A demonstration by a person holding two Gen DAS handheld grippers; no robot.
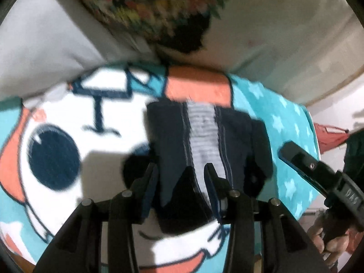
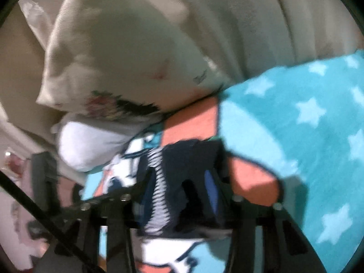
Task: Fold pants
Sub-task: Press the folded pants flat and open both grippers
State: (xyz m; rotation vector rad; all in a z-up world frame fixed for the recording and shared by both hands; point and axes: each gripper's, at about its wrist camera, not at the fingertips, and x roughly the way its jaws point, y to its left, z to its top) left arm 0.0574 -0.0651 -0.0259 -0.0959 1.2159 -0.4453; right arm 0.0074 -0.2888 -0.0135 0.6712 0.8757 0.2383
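Note:
The dark navy pants (image 1: 204, 141), with a grey-and-white striped panel down the middle, lie folded small on a cartoon-print blanket (image 1: 95, 113). My left gripper (image 1: 180, 170) is open, its fingers astride the pants' near edge. My right gripper shows at the right of the left wrist view (image 1: 293, 153), beside the pants. In the right wrist view the pants (image 2: 182, 159) sit between the open right gripper's (image 2: 179, 188) fingers. Both views are blurred.
The blanket (image 2: 295, 125) is teal with white stars, orange patches and a big cartoon face. A white pillow (image 2: 127, 52), a flowered cushion (image 1: 154, 6) and a cream sofa back (image 1: 284, 34) lie behind it. The person's hand (image 1: 329, 238) shows at lower right.

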